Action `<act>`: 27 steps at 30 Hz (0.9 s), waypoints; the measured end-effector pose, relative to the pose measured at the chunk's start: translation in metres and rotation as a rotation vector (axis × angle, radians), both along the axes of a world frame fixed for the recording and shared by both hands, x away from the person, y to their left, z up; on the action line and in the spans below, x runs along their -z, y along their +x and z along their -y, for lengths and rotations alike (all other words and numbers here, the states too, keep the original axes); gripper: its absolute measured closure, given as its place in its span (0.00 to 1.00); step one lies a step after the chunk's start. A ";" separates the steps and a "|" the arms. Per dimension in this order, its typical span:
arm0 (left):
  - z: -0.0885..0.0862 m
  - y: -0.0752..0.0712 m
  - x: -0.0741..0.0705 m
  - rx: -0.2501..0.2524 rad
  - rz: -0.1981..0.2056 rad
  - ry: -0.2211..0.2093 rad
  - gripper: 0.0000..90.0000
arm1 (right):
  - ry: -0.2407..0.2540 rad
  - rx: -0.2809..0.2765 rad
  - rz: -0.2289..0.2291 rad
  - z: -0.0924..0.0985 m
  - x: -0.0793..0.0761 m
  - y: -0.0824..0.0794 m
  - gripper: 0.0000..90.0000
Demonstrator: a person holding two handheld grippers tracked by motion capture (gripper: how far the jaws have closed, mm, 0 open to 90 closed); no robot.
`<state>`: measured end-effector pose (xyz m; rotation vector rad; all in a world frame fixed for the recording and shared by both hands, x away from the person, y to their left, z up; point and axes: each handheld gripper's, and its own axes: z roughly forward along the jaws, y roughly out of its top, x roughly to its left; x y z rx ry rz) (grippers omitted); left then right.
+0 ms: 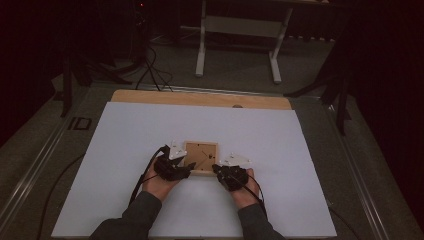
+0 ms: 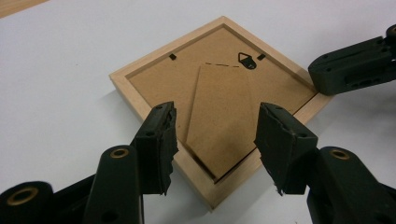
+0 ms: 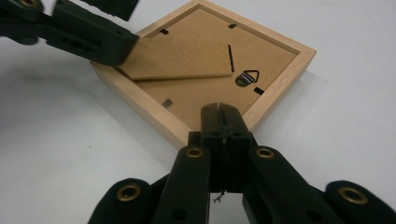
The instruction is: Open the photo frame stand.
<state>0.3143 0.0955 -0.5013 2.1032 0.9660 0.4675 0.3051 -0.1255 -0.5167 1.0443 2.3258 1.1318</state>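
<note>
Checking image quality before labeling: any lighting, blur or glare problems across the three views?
High view: dim, dark surround, picture frame small and soft. Left gripper view: bright and even, frame sharp, nearest parts of the left gripper slightly soft. Right gripper view: frame crisp, soft shadow beside it on the white sheet; no glare.

The room is dim; from the high view the surroundings sink into near black and only the white sheet (image 1: 150, 130) on the counter catches light. Both gripper views are brighter and even, with soft shadows beside the frame (image 2: 140, 100), slightly blurred at the near bottom edge.
</note>
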 end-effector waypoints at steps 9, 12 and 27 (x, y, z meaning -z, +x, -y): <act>0.013 0.008 0.003 0.015 -0.020 0.054 0.54 | 0.001 -0.003 0.001 -0.001 0.001 0.000 1.00; 0.014 0.010 0.005 0.018 -0.024 0.061 0.54 | 0.003 -0.002 0.001 -0.001 0.001 0.000 1.00; 0.019 0.016 0.007 0.001 -0.065 0.073 0.57 | 0.006 -0.003 0.006 0.000 0.001 -0.001 1.00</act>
